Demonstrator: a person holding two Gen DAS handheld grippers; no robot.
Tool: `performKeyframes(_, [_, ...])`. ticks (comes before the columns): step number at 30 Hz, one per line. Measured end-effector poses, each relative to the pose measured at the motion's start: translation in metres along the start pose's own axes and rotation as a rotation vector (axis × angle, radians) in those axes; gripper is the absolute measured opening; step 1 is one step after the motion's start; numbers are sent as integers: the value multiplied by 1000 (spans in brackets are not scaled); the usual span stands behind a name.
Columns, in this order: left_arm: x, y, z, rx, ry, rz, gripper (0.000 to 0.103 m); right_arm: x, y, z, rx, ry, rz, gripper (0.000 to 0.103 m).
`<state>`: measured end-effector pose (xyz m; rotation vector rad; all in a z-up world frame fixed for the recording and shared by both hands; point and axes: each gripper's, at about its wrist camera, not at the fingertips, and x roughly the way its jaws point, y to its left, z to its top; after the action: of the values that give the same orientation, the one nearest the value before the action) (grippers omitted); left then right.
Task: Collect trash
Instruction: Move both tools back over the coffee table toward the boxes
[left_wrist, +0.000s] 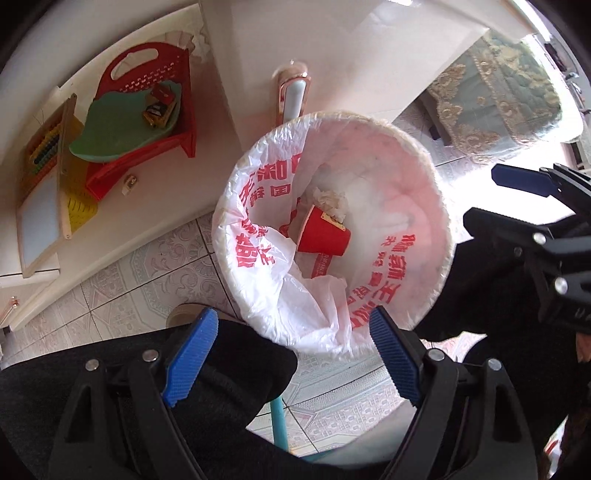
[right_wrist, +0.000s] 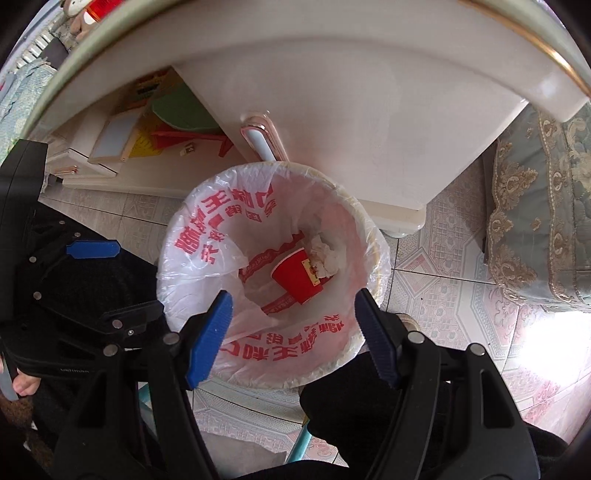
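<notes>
Nearest the cameras, the left gripper (left_wrist: 291, 354) and the right gripper (right_wrist: 295, 336) hang above the floor with their blue ribbed pads spread apart and nothing between them. Just below stands a round wastebasket (left_wrist: 439, 266) lined with a white plastic bag printed in red characters (right_wrist: 207, 236). At its bottom a red paper cup (left_wrist: 323, 236) lies on its side, touching a crumpled white tissue (right_wrist: 327, 256). Beyond it stands a cream cabinet (right_wrist: 369, 122).
</notes>
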<state>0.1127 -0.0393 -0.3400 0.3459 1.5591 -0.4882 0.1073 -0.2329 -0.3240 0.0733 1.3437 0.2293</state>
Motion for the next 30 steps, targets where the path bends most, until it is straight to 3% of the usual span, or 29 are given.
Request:
performKeyframes(2, [-36,4,-7,40,-19,17,82,-33,4,2,-20,-41,30,78])
performKeyframes(5, [-101,12,-6,88,-79,62,83,-93,8,19,-61,-123,19,82])
performKeyframes(7, [-147,19,-1,105,-128,93,90,-136,11,35,-84,-192,16,88])
performKeyframes(10, [-210,27,11,136,-172,79,95,-196,15,61,-121,-306,-17,94])
performKeyframes(14, [-270,28,23,202,-201,134,96,-253,26,90,-188,-390,-70,95])
performKeyframes(22, [-338,34,58,273,-226,147,96,-306,19,141,-222,-451,-67,96])
performKeyframes(30, [-365,43,121,392,-281,201,96,-318,2,177,-222,-454,-81,96])
